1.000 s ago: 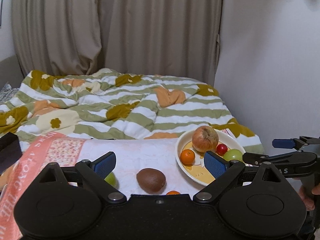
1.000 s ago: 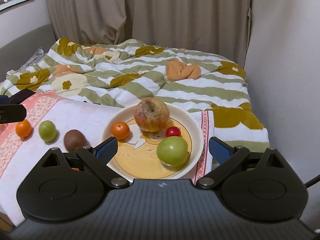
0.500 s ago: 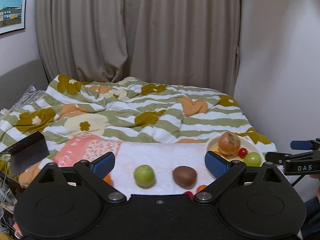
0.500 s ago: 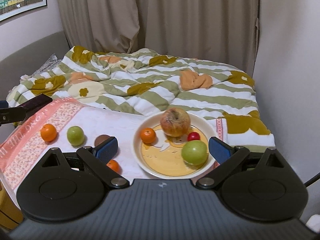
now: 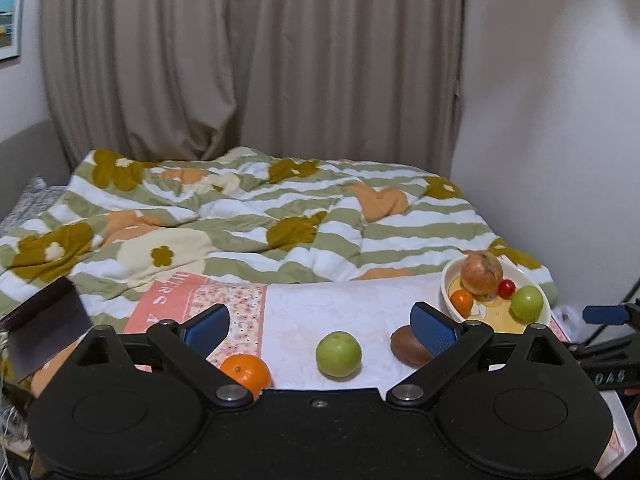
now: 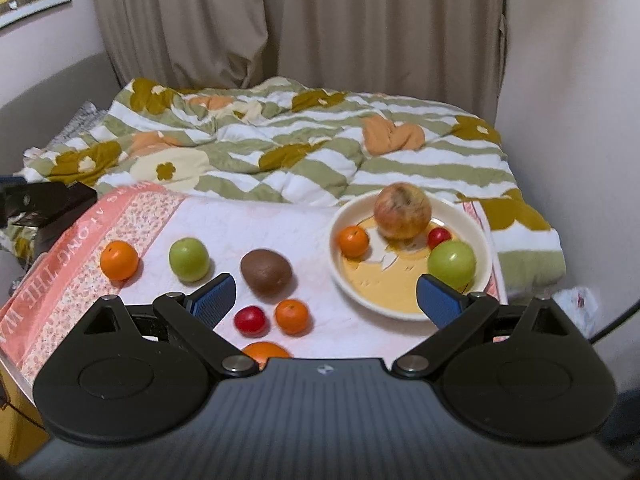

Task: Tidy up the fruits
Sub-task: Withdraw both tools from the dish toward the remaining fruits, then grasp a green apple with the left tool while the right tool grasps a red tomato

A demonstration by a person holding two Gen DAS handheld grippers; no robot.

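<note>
While nothing is gripped by either tool, both are seen with their blue pads spread wide: the left gripper is held above the near edge of the cloth, and the right gripper is held over the patch between the loose fruit and the plate. Framed between the left pads, a green apple is seen resting on the white tablecloth, with an orange just beside the left pad and a brown kiwi partly hidden behind the right pad. From the right wrist view the same row is shown — orange, green apple, kiwi — well apart from one another, and nearer the camera a small red fruit and a small tangerine are found close together, with another orange fruit half covered by the gripper body. A cream plate is set at the right end of the cloth; in it a large reddish apple, a small tangerine, a small red fruit and a second green apple are held. Behind the cloth a striped flowered quilt is spread, backed by beige curtains.
</note>
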